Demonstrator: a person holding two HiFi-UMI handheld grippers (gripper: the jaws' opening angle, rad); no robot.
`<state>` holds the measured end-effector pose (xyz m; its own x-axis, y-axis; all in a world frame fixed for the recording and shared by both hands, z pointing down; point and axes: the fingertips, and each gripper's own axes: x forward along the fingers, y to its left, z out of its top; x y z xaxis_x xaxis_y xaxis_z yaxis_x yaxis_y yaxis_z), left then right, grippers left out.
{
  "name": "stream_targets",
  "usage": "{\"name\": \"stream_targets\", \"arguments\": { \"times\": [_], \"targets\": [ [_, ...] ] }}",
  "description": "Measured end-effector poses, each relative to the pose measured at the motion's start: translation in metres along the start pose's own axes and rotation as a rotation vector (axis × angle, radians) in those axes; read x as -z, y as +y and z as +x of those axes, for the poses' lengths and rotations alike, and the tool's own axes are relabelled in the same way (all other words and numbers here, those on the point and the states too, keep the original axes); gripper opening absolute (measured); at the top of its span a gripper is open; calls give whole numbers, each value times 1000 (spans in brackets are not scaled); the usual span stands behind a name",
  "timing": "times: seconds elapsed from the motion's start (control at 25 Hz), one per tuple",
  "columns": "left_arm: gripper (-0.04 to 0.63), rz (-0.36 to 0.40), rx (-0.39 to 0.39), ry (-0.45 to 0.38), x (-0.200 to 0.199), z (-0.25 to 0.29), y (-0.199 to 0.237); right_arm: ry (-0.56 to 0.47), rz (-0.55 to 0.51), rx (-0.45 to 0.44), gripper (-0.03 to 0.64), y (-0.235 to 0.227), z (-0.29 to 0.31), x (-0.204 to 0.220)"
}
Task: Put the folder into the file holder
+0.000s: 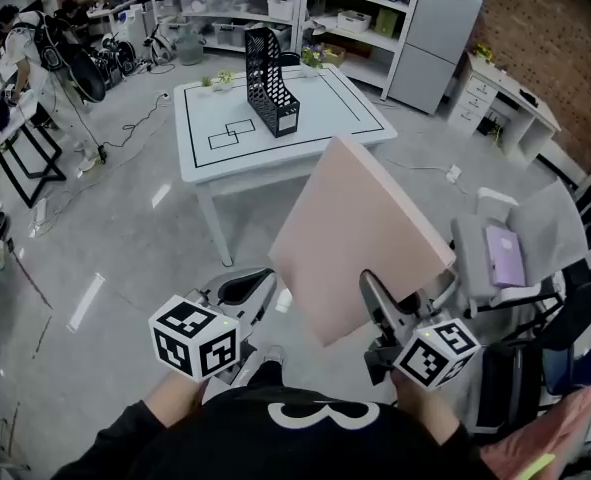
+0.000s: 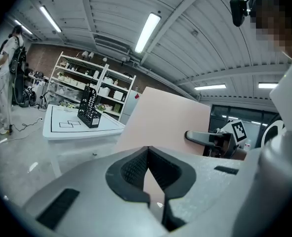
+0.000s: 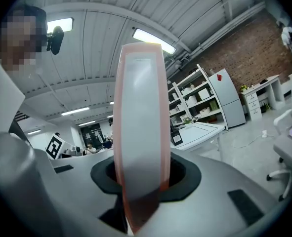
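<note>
Carrying the pale pink, flat, stiff-covered folder (image 1: 360,233) in mid-air, tilted with one broad face up, well apart from the black mesh plastic file holder (image 1: 272,93) standing upright on the white table with black marked lines (image 1: 345,118). Holding it high, probably for clearing the table edge and lining up with the holder's open top. Clamping its near edge in the grey right gripper (image 1: 375,293), jaws pressing on both covers. Hanging the grey left gripper (image 1: 247,286) low, just beside the folder's near corner, jaws together on nothing, likely standing by for steadying.
</note>
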<state>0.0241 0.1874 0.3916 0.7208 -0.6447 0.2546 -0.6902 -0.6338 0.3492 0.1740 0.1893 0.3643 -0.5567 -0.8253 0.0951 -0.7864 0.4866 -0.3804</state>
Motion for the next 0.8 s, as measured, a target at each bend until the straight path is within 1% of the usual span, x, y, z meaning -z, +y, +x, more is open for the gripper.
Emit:
{"name": "stream_targets", "arguments": {
  "times": [0.32, 0.6, 0.8],
  "targets": [
    [6, -21, 10, 22, -46, 57, 78, 4, -4, 23, 143, -36, 92, -34],
    [6, -7, -3, 3, -84, 91, 144, -31, -37, 29, 143, -61, 166, -65],
    [6, 6, -18, 1, -99, 109, 177, -64, -61, 35, 141, -76, 204, -83]
  ]
}}
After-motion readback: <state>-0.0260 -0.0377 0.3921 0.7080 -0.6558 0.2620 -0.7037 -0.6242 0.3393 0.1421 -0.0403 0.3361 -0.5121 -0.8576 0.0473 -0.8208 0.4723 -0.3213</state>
